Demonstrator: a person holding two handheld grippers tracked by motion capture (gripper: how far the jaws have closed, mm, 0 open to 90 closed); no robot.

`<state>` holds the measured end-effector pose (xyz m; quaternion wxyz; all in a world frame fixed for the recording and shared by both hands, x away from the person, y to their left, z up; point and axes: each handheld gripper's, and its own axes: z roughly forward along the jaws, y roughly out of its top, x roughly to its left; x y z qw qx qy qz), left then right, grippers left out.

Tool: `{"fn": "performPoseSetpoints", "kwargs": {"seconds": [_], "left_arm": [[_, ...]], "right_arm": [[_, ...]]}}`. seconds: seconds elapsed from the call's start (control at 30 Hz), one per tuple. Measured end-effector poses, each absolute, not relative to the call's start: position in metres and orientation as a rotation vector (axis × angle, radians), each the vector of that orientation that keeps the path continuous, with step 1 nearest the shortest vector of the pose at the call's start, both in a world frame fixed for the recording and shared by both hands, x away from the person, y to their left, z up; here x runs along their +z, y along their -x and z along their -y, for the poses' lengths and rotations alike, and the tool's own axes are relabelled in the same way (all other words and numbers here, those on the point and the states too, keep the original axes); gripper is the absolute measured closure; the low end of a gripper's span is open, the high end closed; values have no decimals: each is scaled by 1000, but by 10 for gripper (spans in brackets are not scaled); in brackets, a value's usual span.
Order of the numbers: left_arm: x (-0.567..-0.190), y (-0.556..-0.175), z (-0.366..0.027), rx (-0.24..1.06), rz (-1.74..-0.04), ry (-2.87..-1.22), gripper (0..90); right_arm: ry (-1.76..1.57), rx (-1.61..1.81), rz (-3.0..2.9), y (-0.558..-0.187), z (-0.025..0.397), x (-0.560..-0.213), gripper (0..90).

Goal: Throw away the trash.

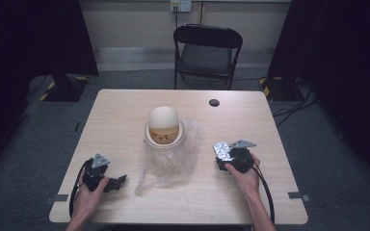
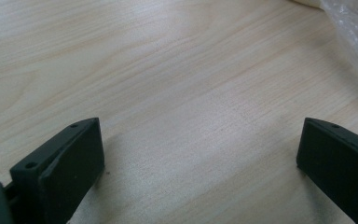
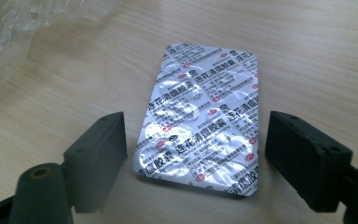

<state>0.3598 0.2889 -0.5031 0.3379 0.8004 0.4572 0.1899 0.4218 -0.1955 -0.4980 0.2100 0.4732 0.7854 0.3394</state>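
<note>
A recording lab or studio — a pale wooden table (image 1: 125, 110) stands alone on grey carpet (image 1: 24, 159), flanked by black curtains (image 1: 33, 33), with a black folding chair (image 1: 207, 50) and taped-down cables (image 1: 294, 103) (near stand bases).

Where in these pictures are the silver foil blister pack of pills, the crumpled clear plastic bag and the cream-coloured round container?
silver foil blister pack (image 3: 204, 123), right gripper view, centre of its printed foil back.
crumpled clear plastic bag (image 1: 166, 166), high view, its flattened front part.
cream-coloured round container (image 1: 164, 117), high view, its domed top.
</note>
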Motion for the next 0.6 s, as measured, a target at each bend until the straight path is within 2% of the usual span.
{"fn": "performPoseSetpoints", "kwargs": {"seconds": [0.03,0.07,0.13,0.6], "left_arm": [[-503,-360,-289,495,-1191,-2085,2],[-503,-360,-289,494,-1191,-2085,2],[-503,-360,-289,496,-1190,-2087,2],[-503,-360,-289,493,-1191,-2085,2]], "right_arm": [[-1316,944,-2184,-422,195,-498,228],[-1323,946,-2174,-422,196,-497,296],[-1329,948,-2170,-422,197,-496,335],[-1337,1011,-2156,-418,200,-489,338]]}}
